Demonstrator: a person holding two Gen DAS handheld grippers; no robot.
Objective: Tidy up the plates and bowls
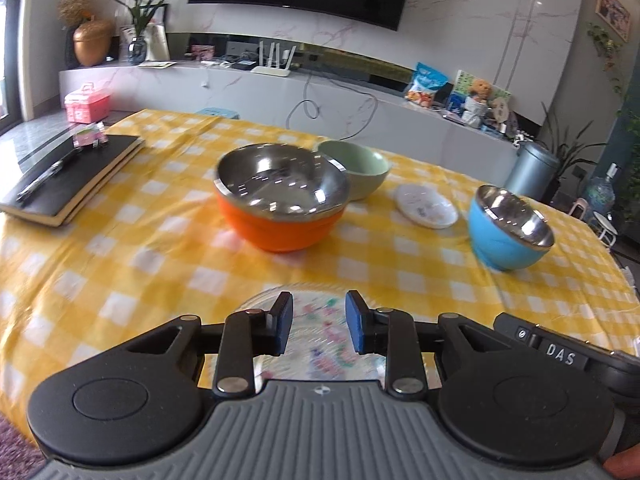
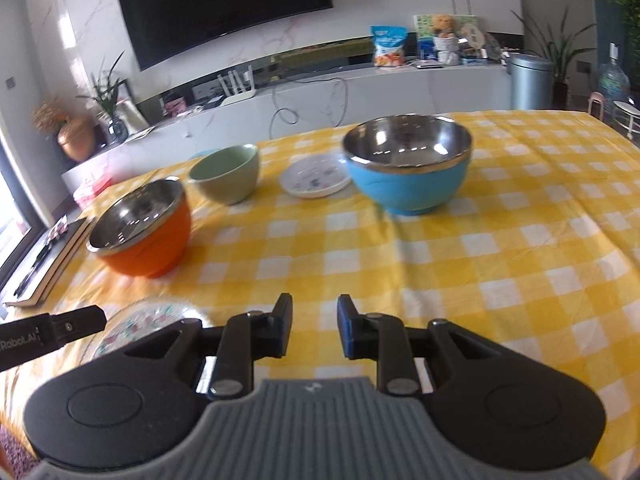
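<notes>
An orange bowl [image 1: 280, 196] [image 2: 142, 232] with a steel lining stands mid-table, a pale green bowl [image 1: 358, 168] [image 2: 226, 174] just behind it. A small white plate [image 1: 426, 205] [image 2: 314, 178] lies beside a blue steel-lined bowl [image 1: 510, 228] [image 2: 408, 164]. A floral plate [image 1: 320, 340] [image 2: 140, 326] lies flat at the near edge. My left gripper [image 1: 319, 320] hovers over that plate, jaws apart, gripping nothing. My right gripper [image 2: 313, 326] stands open over bare cloth, right of the floral plate, nothing between its pads.
A yellow checked cloth [image 1: 160, 240] covers the table. A black notebook [image 1: 76, 176] with a pen lies at the left. Behind the table runs a white ledge [image 1: 240, 84] with a router, snack bags and plants. A grey bin [image 1: 532, 168] stands past the far right corner.
</notes>
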